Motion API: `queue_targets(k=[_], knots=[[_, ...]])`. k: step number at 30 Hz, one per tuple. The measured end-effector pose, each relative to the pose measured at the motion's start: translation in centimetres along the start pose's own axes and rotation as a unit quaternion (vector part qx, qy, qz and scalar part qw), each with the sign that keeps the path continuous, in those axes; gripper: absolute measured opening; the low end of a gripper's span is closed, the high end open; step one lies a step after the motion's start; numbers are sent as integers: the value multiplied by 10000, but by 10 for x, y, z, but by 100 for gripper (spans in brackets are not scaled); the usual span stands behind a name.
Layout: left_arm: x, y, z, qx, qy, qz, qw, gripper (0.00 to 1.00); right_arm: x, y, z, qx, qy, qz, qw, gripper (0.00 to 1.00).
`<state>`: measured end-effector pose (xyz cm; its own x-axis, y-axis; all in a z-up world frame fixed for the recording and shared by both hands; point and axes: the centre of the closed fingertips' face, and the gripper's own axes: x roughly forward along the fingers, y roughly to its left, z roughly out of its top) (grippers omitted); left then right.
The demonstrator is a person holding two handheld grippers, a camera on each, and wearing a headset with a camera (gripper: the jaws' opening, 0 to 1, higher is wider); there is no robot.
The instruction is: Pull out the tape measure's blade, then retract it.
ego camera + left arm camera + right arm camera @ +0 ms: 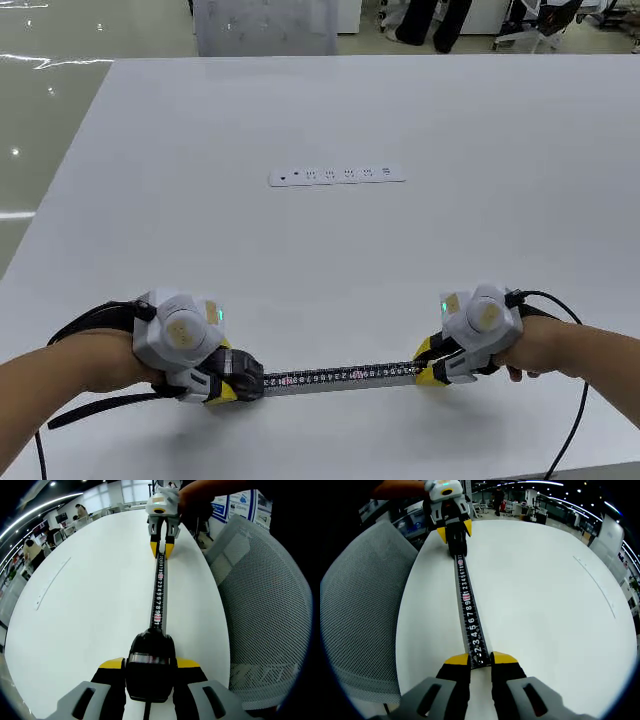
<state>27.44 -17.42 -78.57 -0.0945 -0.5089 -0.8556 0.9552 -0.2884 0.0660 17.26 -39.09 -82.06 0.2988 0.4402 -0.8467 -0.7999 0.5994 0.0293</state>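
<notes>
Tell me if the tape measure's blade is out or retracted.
Out: the blade lies stretched from the case in the left gripper to the right gripper, shut on its end.

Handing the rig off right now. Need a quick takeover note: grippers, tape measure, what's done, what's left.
Left gripper: shut on the tape measure case, low over the white table.
Right gripper: shut on the free end of the blade.
The blade is out, stretched straight between the two grippers along the table's near edge.
Done: blade pulled out.
Left: retract the blade into the case.
</notes>
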Motion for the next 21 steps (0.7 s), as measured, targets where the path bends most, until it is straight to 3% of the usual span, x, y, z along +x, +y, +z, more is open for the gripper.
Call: queue_targets(k=[16, 21], knots=[[2, 0, 1, 35, -25, 5, 10000, 33, 1, 1, 1, -20, 72, 20, 10000, 14], [2, 1, 2, 11, -49, 23, 10000, 33, 1, 1, 2, -140, 228, 22, 9996, 14]])
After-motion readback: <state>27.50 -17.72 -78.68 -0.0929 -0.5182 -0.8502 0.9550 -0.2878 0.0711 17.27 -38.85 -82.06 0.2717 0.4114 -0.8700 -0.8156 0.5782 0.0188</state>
